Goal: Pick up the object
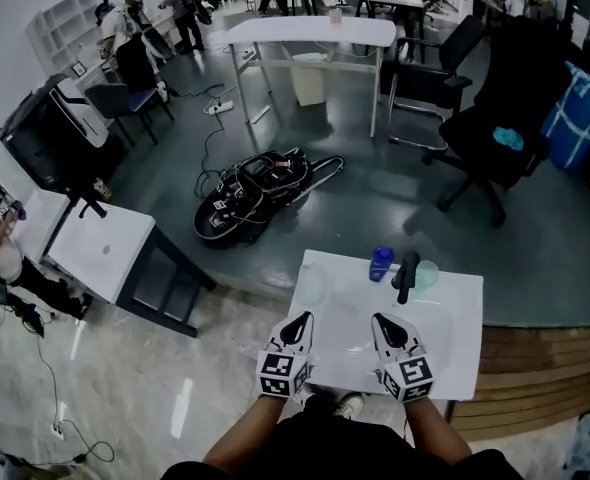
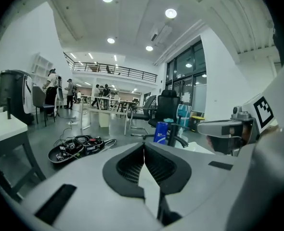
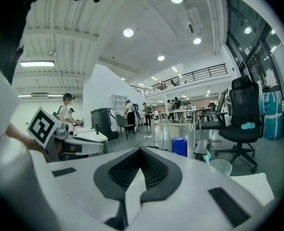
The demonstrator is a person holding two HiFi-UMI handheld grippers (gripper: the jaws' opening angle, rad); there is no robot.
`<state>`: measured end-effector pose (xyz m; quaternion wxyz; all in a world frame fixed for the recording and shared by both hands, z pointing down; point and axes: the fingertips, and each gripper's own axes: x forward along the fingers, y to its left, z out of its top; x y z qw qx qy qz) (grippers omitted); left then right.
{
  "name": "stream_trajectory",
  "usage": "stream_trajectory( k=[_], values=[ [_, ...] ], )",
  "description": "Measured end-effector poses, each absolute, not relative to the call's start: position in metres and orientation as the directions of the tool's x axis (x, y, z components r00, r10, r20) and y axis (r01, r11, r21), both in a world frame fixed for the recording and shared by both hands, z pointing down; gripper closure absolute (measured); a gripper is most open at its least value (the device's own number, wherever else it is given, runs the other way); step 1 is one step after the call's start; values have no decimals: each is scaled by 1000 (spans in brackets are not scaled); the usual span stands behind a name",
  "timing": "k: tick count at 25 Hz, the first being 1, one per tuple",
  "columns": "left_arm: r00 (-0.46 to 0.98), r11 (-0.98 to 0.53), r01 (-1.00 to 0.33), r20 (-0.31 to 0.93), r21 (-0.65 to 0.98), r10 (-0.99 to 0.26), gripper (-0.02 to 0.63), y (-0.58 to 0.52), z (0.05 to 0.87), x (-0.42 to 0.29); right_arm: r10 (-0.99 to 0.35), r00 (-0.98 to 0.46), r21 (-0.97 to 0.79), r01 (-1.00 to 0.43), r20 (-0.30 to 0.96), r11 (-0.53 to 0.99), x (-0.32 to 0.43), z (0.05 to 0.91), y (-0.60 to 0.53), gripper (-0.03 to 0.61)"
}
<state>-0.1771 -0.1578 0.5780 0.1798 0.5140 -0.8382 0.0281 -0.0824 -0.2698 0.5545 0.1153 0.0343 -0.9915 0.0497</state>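
Head view: your left tool (image 1: 303,318) and right tool (image 1: 381,319) hover over the bench's (image 1: 447,340) near edge
Tools: both clenched, empty
To do: blue bottle (image 1: 381,263) at far edge not yet picked up

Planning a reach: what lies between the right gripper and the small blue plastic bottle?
Only bare white tabletop, in the head view, separates the right gripper from the small blue bottle.
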Motion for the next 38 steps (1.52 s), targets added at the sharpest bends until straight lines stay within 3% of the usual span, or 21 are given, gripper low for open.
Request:
stream_trajectory(
  k=[10, 18, 23, 26, 38],
  values=[
    [-491, 585, -803, 432, 112, -757, 580, -147, 618, -194, -27, -951, -92, -58, 308, 994, -96, 583, -270, 560],
    [-474, 607, -783, 505, 132, -721, 245, -160, 662, -203, 6, -934, -113, -36, 356, 993, -100, 607, -266, 560],
    [-464, 620, -773, 545, 136, -698, 149, -167, 696, -219, 28, -930, -131, -22, 365, 991, -101, 620, -260, 560],
    [-455, 625, -768, 568, 139, -686, 120, -169, 707, -230, 40, -923, -158, -23, 382, 987, -97, 626, -254, 560],
    [-415, 632, -764, 653, 128, -634, 118, -189, 743, -257, 91, -907, -182, 16, 411, 983, -103, 652, -251, 560]
  ],
)
